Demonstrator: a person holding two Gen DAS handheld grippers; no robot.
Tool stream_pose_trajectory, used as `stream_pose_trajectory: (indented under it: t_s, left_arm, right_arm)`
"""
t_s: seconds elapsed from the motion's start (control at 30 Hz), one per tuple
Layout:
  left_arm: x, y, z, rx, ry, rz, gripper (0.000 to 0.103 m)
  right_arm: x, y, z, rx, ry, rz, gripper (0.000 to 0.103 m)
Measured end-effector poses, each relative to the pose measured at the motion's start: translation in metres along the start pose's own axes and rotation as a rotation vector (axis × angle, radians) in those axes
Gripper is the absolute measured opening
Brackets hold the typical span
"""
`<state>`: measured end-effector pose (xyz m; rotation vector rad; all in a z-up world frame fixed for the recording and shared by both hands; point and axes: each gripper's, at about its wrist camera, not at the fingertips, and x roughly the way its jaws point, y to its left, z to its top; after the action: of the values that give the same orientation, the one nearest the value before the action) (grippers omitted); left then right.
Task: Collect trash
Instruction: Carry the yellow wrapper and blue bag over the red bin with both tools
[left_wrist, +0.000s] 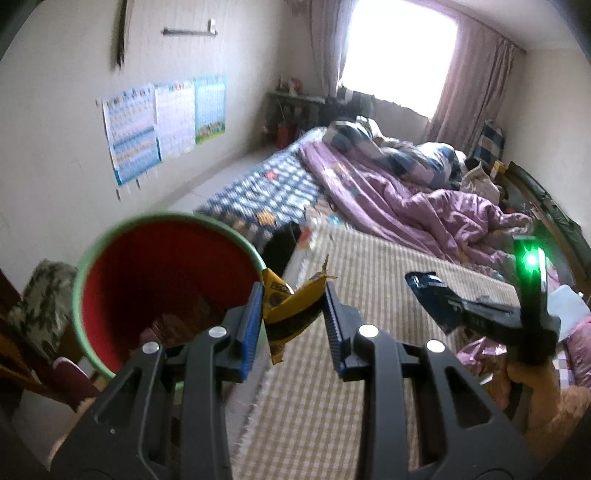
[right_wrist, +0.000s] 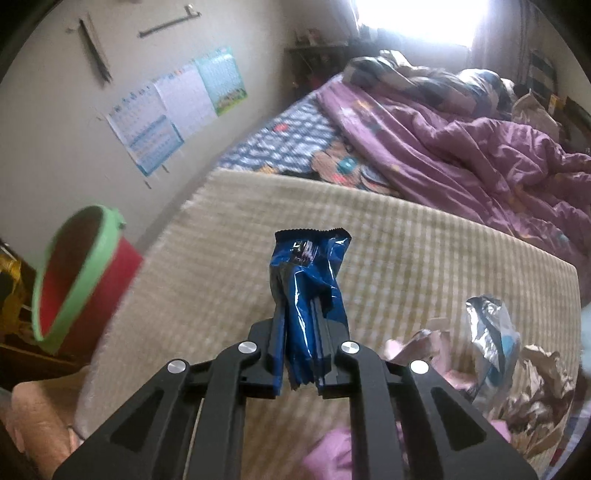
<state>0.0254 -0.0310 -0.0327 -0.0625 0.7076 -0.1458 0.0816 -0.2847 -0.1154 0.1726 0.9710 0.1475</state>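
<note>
A yellow snack wrapper (left_wrist: 291, 314) hangs crumpled between the spread blue pads of the left hand-held gripper (left_wrist: 293, 325); it rests against the left pad (left_wrist: 253, 325) while the right pad stands apart from it, so whether it is gripped cannot be told. Just to the left of that gripper, touching the wrapper's upper corner, is the green rim of a red bucket (left_wrist: 162, 291), its mouth tilted toward the camera. The right hand-held gripper (right_wrist: 303, 354) is pressed together on a blue foil wrapper (right_wrist: 308, 291), which stands upright from its fingers above a beige checked blanket (right_wrist: 388, 240) covering the bed. To the right of that gripper lie more scraps: a silver packet (right_wrist: 491, 332) and crumpled brown paper (right_wrist: 539, 398). Beyond both grippers a rumpled purple quilt (right_wrist: 480, 155) fills the far side of the bed, with charts (right_wrist: 173, 110) taped to the wall on the left. The bucket sits well left of the right gripper.
</note>
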Motion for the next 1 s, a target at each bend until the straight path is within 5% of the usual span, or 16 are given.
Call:
stream_pose_trajectory:
  t_s: [0.47,0.8,1.0]
  left_arm:
    - [-0.046,0.009,0.028,-0.004,-0.136,0.003,0.031]
    - [-0.037,0.024,0.021,-0.049,-0.114,0.002,0.031]
    - [-0.015,0.052,0.008,-0.11,-0.055,0.066,0.031]
  right_arm:
    - [-0.068,0.076,0.012,-0.133,-0.14,0.148,0.012]
    - [-0.061,0.099,0.016,-0.171,-0.123,0.186,0.012]
    - [-0.045,0.115,0.013,-0.184,-0.093,0.227,0.013]
